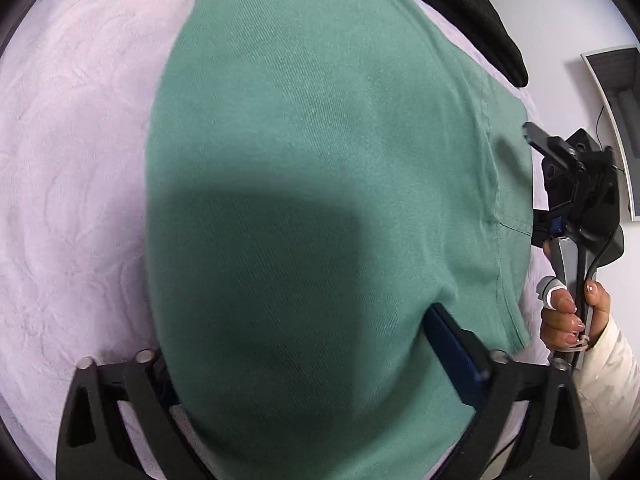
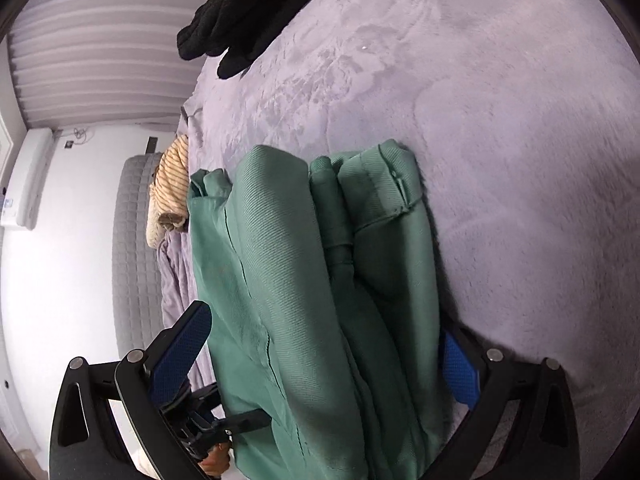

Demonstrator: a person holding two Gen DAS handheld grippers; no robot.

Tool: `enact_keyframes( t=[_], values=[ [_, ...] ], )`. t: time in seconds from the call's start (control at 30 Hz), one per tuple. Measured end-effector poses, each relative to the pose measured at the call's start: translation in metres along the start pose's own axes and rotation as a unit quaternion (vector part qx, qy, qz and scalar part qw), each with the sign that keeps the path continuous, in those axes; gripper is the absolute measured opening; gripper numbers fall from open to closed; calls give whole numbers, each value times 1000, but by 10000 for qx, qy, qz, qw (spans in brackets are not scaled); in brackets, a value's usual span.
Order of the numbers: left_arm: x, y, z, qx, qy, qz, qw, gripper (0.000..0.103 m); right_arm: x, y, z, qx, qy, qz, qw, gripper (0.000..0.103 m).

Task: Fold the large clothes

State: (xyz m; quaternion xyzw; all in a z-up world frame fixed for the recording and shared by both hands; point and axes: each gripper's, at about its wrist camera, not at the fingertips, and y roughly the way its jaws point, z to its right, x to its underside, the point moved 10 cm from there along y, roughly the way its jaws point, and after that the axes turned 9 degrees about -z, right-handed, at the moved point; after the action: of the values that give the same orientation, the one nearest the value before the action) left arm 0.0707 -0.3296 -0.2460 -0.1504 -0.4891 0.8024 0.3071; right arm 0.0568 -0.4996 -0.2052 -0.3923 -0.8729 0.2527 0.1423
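While both grippers flank green trousers [image 2: 320,280], lilac blanket [image 2: 500,120], black garment [image 2: 240,20]

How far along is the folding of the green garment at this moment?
Done: the green trousers are already doubled into thick layers on the lilac blanket. In hand: both the left hand-held gripper and the right hand-held gripper straddle the bundle with fingers apart. Left: final fold or setting aside; the black garment and striped garment wait unfolded.

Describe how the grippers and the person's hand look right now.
Both grippers are black frames with silver bolts and blue textured fingers. The left gripper has the same blue. The right gripper has a grey handle; the right hand has glossy nails, a bandaged finger and a cream sleeve.
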Motion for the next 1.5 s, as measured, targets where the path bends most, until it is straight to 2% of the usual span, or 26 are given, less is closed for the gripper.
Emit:
enact_keyframes(
  t=[0.03,0.07,0.13,0.2,0.3,0.5,0.67,0.77,0.87,0.9,0.97,1.0,1.03,1.07,1.1,1.13,1.17,1.2,1.23,1.3,1.37,1.4,1.43,1.47,1.5],
  values=[
    [2,-5,-2,-21,19,56,10000,85,0,-1,2,1,155,30,9999,82],
    [5,-10,-2,-46,39,124,9999,80,0,-1,5,15,273,6,9996,33],
    [9,-22,-1,-42,125,268,9996,62,4,-1,7,2,419,12,9991,26],
    [15,-37,0,18,231,397,9989,50,8,-6,-4,-101,301,117,9994,22],
    [24,-62,7,197,469,558,9971,44,16,-13,-31,-449,260,223,9984,20],
    [61,-120,0,431,825,766,9927,44,52,-21,-95,-848,31,402,9956,20],
    [126,-171,-46,448,971,704,9918,44,105,-9,-138,-1064,-21,440,9933,20],
    [174,-182,-84,244,921,488,9943,44,150,22,-148,-1128,103,267,9932,20],
    [225,-172,-135,-93,694,158,9974,48,195,70,-144,-1060,332,-7,9938,20],
    [241,-162,-154,-303,622,16,9976,57,208,89,-136,-971,469,-131,9941,20],
    [268,-139,-196,-825,376,-292,9954,60,228,125,-113,-468,689,-380,9958,23],
    [279,-132,-212,-910,208,-441,9947,60,235,139,-98,-74,842,-478,9953,24],
    [287,-135,-221,-703,63,-437,9965,60,239,145,-87,247,962,-476,9939,29],
    [290,-143,-224,-485,-24,-337,9983,60,241,144,-82,408,1042,-399,9929,39],
    [291,-155,-227,-382,-41,-189,9991,60,243,139,-84,447,1061,-291,9929,45],
    [288,-166,-229,-385,8,-37,9993,60,244,132,-87,563,1000,-174,9932,58],
    [284,-179,-233,-434,65,149,9989,60,247,121,-90,825,872,-39,9928,63],
    [289,-196,-246,-506,85,332,9981,67,248,110,-93,1155,699,100,9908,63],
    [280,-202,-250,-575,49,480,9972,78,251,101,-99,1426,484,238,9883,63],
    [259,-211,-256,-722,-58,706,9949,79,251,92,-111,1554,189,382,9869,63],
    [244,-209,-266,-860,-174,734,9934,79,251,100,-119,1449,91,268,9890,57],
    [241,-206,-271,-969,-224,719,9924,79,247,107,-120,1436,103,184,9894,49],
    [240,-200,-272,-1068,-250,684,9916,79,245,115,-120,1410,97,78,9899,15],
    [229,-187,-254,-1133,-276,655,9910,79,244,120,-122,1506,44,0,9886,6],
    [224,-180,-245,-1144,-267,645,9910,79,245,117,-129,1644,-157,80,9862,6]
  ],
)
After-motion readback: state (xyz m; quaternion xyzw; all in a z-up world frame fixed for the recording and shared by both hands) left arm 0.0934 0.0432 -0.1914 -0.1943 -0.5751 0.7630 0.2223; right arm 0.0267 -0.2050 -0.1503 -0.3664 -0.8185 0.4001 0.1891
